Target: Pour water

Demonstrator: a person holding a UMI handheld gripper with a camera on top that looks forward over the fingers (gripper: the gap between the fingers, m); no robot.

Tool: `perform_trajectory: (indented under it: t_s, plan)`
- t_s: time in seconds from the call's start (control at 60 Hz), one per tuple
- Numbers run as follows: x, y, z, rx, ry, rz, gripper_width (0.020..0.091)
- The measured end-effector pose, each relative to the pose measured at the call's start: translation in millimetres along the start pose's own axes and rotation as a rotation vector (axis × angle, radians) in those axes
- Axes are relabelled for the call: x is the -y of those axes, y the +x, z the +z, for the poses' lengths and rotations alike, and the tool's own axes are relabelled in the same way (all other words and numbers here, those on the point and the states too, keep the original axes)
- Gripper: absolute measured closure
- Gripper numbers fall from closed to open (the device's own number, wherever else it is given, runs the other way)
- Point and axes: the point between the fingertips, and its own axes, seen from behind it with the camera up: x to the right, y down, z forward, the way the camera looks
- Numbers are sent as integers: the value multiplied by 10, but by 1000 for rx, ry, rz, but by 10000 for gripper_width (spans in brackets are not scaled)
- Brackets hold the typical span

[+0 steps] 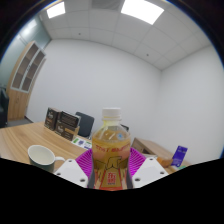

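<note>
Bottle: clear plastic, white cap, pale label with reddish print – it stands upright between the two fingers, filling the gap between them
Bottle contents: the body looks pale and yellowish; how full it is cannot be told
Gripper: its fingers are closed in against the bottle's lower body, one on each side, with no gap showing at either side – the bottle is in its grasp
Pads: magenta, pressed flat to the bottle's sides, the label showing between them
Bottle height: its base is hidden low between the fingers, so whether it rests on the table or is lifted cannot be told
Cup: white, open mouth up, on the table to the left of the bottle and apart from it, just beyond the left finger
Table: light wood top, running off to the left behind the cup
Boxes: dark upright shapes at the back of the table, behind the cup and left of the bottle's neck
Purple item: small, standing to the right of the bottle, well apart from it; what it is cannot be made out
Room: white walls, tiled ceiling with two lit panels
</note>
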Motion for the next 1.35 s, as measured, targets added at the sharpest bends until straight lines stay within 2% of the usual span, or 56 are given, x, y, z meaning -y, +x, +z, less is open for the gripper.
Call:
perform_trajectory:
  t_s: [0.067,0.117,0.133,0.233,0.3,0.4,0.55,0.667,0.7,0.733,0.75,0.783,0.933,1.2,1.35]
  plan:
    - [-261,-34,10,72,-106,199,664]
    - [-562,-258,80,79,-119,323,664]
    - [-474,-73,61,103,-140,308,664]
    - [-789,-143,76,98,-188,373,660]
    - [-939,-127,117,80,-194,340,659]
    - [-936,-112,141,67,-161,341,657]
    - [-934,-110,153,78,-163,348,615]
    - [-945,-130,135,87,-189,331,489]
    - [-978,-153,94,105,-215,330,396]
    - [-982,-182,54,126,-238,345,268]
    - [-971,-188,32,137,-245,356,246]
    - [-922,-209,-30,164,-246,374,277]
    - [-713,-62,-460,177,-222,338,265]
    - [-441,118,-1612,221,-175,384,267]
    - [-310,119,-1986,262,-149,380,266]
